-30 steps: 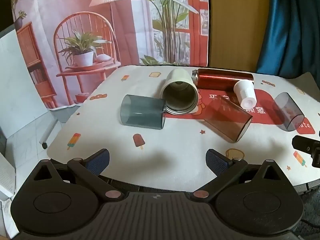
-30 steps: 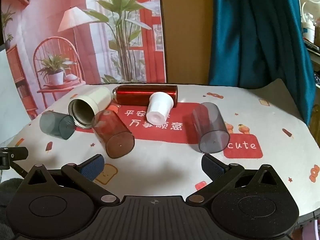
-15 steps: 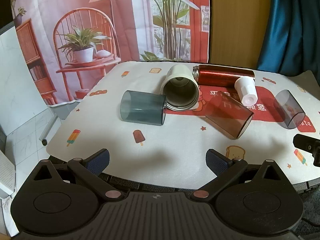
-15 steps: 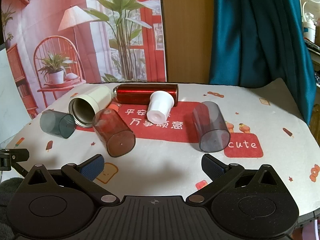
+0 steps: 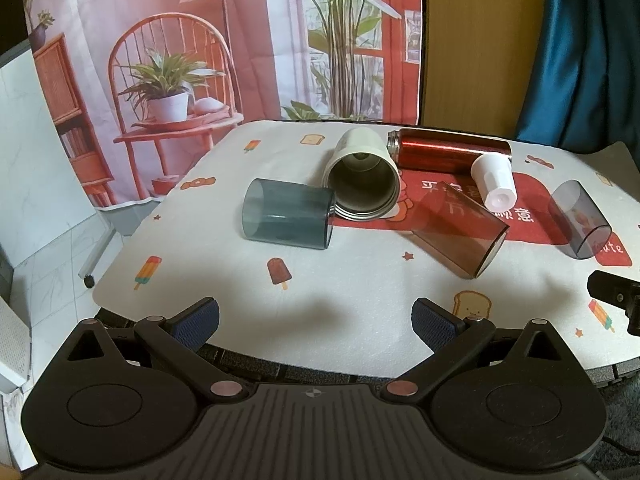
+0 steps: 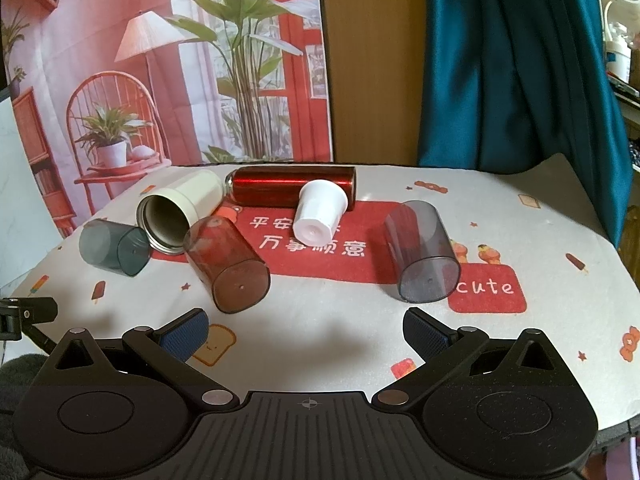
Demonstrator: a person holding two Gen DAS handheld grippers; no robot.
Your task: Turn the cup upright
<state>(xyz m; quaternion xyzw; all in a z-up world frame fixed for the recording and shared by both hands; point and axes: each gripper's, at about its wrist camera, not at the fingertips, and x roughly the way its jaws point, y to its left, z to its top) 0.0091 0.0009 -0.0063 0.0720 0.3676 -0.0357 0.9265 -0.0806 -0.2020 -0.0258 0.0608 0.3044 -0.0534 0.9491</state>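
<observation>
Six cups are seen lying on their sides, and the grey cup (image 6: 422, 256) at the middle right, likely light, stiff and slippery, could be held across its sides while the left gripper (image 5: 316, 318) and right gripper (image 6: 306, 330) are wide apart and empty.

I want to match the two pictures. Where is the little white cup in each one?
Left wrist view: the white cup lies right of centre, on its side.
Right wrist view: the white cup lies just left of centre.
Shared landmark: in both views it leans against the red metal bottle behind it.
</observation>
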